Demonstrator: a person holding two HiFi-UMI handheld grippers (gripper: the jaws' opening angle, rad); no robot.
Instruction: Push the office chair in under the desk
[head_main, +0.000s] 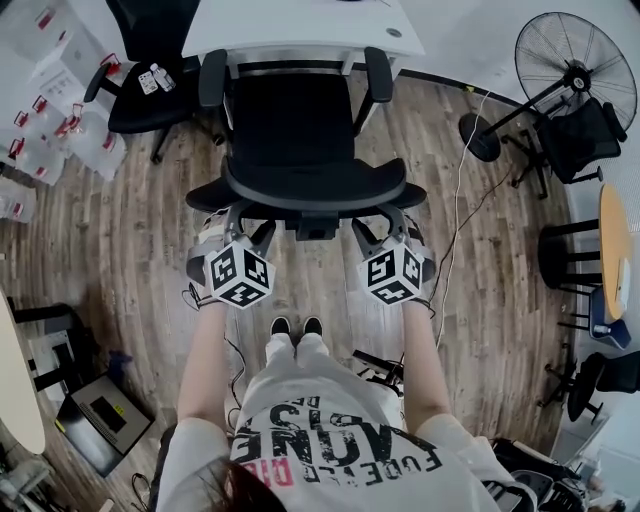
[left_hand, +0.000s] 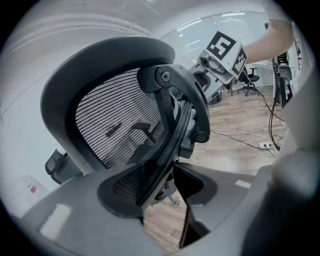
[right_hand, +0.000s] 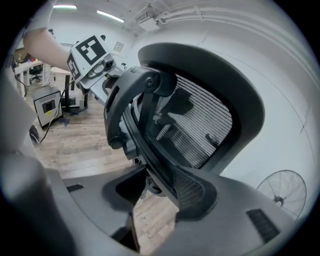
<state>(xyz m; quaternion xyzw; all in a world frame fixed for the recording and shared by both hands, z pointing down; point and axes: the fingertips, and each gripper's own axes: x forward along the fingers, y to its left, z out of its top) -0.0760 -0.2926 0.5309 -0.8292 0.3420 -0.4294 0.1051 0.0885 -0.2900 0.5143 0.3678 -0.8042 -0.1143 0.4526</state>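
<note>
Floor (head_main: 120, 230): wood planks, the widest thing on my feed.
Desk (head_main: 300, 25): one, white top, at the far edge of the head view.
Office chair (head_main: 300, 130): one. It has a black seat, a black mesh back in a grey frame, and two padded armrests. It faces the desk with its back towards me. The front of the seat is at the desk edge and the rest stands out over the floor.
Second chair (head_main: 150, 95): one, black, to the left of the desk.
Fan (head_main: 575, 65): one pedestal fan, far right.
Shirt print (head_main: 340, 445): large block letters, upside down from my camera. I think one word is "FOREVER", but I can't read it surely.
Left gripper (head_main: 238, 228): one, on the left of the chair back's rim. In its own view (left_hand: 162, 187) the jaws are closed on that rim.
Right gripper (head_main: 385, 228): one, on the right of the rim. It (right_hand: 162, 192) is clamped the same way.
Marker cubes: two, one per gripper, with black-and-white squares and no letters.
Bottles (head_main: 155, 78): two small ones on the second chair's seat, labels too small to read.
</note>
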